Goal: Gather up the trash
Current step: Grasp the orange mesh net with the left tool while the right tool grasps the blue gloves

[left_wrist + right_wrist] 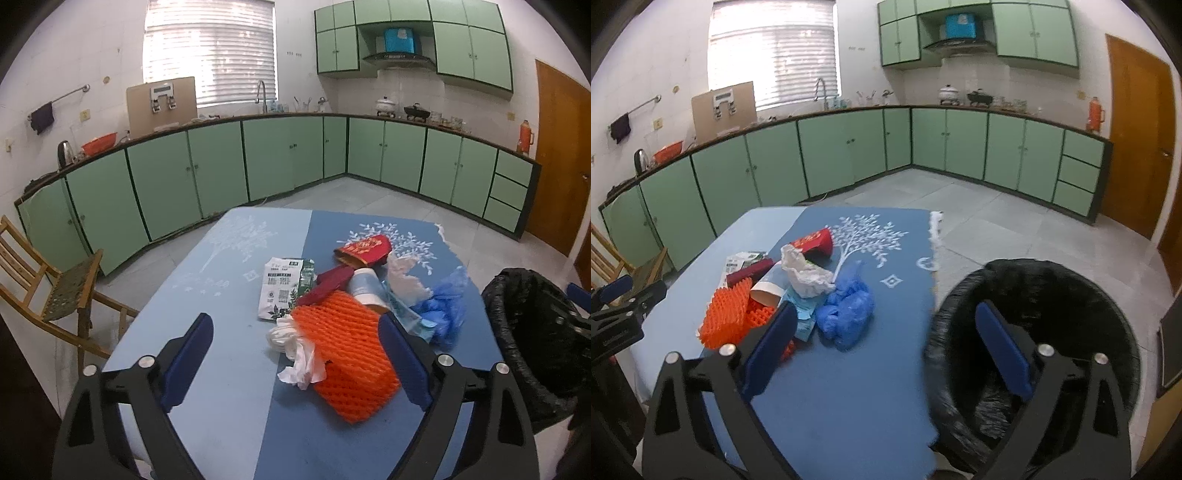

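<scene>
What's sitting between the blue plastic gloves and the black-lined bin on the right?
Nothing: in the right wrist view, only bare dark blue tablecloth runs from the blue gloves to the table edge, with the bin just beyond.

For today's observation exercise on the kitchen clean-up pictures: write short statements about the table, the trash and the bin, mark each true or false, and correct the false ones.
1. Both grippers (left gripper, right gripper) are empty. True.
2. The orange foam net is already in the bin. False: it lies on the table.
3. The bin is lined with a black bag. True.
4. The blue gloves lie on the floor. False: they lie on the table beside the other trash.
5. The red paper cup stands upright. False: it lies on its side.
</scene>
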`<state>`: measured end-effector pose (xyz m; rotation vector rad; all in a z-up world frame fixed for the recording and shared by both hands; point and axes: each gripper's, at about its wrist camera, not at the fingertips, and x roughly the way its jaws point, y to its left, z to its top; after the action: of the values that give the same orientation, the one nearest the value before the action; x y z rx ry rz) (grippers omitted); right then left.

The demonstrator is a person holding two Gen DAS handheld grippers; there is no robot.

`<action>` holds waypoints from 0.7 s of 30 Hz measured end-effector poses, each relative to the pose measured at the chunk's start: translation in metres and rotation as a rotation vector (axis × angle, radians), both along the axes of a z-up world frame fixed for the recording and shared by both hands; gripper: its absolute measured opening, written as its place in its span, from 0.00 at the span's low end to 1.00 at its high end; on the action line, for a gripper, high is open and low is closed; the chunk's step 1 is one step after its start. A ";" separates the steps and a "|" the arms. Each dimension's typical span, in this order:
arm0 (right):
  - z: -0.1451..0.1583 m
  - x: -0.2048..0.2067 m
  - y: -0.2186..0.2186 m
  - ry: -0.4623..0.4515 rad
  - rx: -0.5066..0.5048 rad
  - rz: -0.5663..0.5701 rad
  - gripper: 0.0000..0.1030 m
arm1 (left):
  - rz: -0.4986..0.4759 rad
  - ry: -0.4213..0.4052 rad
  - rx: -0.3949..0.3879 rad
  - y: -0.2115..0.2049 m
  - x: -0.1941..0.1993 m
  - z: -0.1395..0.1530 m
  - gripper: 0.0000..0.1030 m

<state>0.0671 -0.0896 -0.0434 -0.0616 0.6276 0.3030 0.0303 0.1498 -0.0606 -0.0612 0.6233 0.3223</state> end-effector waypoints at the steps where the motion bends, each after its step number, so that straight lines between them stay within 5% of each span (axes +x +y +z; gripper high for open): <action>1: -0.006 0.008 0.005 0.015 -0.003 0.002 0.81 | -0.002 0.004 0.001 0.001 0.004 -0.004 0.86; 16: -0.077 0.075 0.058 0.164 -0.067 0.045 0.65 | -0.049 0.073 -0.074 0.013 0.041 -0.041 0.73; 21: -0.092 0.086 0.065 0.226 -0.040 0.093 0.49 | -0.070 0.092 -0.119 0.015 0.045 -0.047 0.73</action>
<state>0.1526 -0.0248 -0.1354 -0.0959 0.8564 0.3910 0.0755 0.1644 -0.1079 -0.1393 0.7339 0.2208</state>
